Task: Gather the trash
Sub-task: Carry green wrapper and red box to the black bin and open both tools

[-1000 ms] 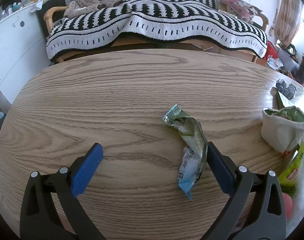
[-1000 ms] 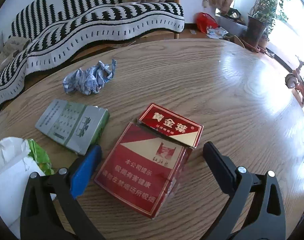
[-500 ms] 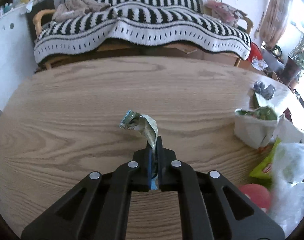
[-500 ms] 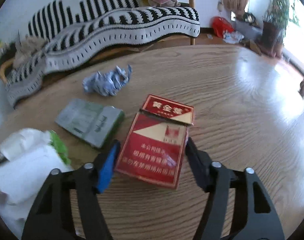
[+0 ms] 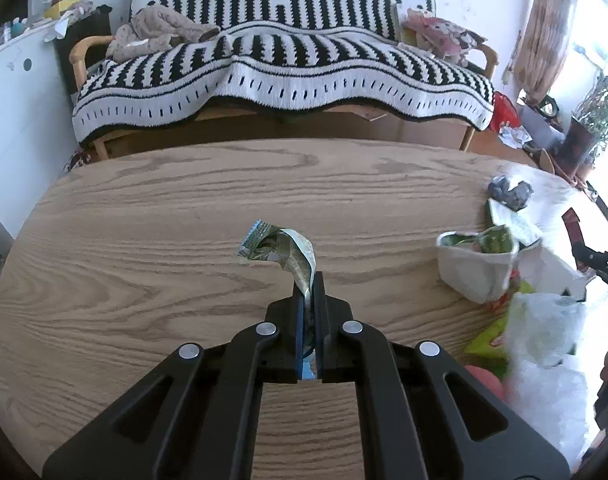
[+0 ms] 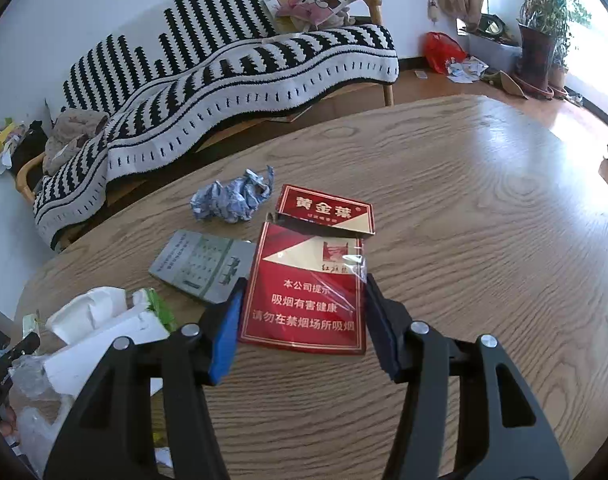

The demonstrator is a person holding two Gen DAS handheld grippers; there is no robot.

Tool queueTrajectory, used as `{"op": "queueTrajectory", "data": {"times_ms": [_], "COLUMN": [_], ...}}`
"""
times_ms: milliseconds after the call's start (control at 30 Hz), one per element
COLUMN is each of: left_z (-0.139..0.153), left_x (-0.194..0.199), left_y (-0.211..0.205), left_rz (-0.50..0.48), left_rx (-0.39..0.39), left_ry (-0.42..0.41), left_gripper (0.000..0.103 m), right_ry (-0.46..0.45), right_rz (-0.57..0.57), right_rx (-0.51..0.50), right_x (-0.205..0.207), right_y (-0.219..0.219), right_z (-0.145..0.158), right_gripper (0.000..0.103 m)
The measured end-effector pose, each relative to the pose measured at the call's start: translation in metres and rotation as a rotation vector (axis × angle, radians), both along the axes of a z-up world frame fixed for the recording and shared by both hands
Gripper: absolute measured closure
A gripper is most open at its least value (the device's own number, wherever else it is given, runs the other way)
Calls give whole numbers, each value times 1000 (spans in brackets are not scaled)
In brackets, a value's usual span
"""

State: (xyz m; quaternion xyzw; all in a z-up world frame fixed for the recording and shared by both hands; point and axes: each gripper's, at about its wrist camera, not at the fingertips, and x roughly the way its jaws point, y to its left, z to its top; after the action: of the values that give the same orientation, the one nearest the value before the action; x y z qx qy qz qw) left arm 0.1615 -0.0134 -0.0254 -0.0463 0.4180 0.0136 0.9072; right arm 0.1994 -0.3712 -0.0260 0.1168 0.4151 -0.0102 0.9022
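My left tongs pinch the snack wrapper; my right tongs clamp the red cigarette pack, whose slick cellophane could slip.

the left gripper is matte black plastic, two angular arms with triangular cut-outs, four round silver screw heads across the linkage, and a thin blue pad lining one finger. the right gripper has the same black frame and silver screws, one blue-padded finger and one dark finger.
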Motion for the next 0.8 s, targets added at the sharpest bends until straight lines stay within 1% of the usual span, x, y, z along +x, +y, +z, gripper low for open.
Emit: {"op": "queueTrajectory", "data": {"times_ms": [133, 200, 267, 367, 467, 667, 800], "left_z": [25, 41, 53, 67, 81, 106, 109], "left_x": [-17, -29, -43, -65, -93, -161, -206], "left_y": [-5, -13, -29, -67, -115, -213, -275], "left_rz": [-6, -16, -53, -143, -258, -489, -630], "left_rx": [-22, -49, -64, -91, -108, -140, -146], "left_ry": [-63, -98, -117, -128, -142, -159, -138], "left_gripper": [100, 100, 100, 100, 100, 100, 100], "right_ry": [-45, -78, -106, -136, -167, -215, -211], "right_rz": [3, 1, -3, -10, -23, -116, -185], "right_rx": [12, 20, 22, 34, -18, -52, -43], "right_x": [-16, -29, -49, -86, -129, -232, -286], "right_y": [0, -2, -6, -17, -35, -107, -153], "right_z": [18, 33, 46, 64, 83, 117, 123], "right_gripper": [48, 48, 48, 48, 48, 48, 48]}}
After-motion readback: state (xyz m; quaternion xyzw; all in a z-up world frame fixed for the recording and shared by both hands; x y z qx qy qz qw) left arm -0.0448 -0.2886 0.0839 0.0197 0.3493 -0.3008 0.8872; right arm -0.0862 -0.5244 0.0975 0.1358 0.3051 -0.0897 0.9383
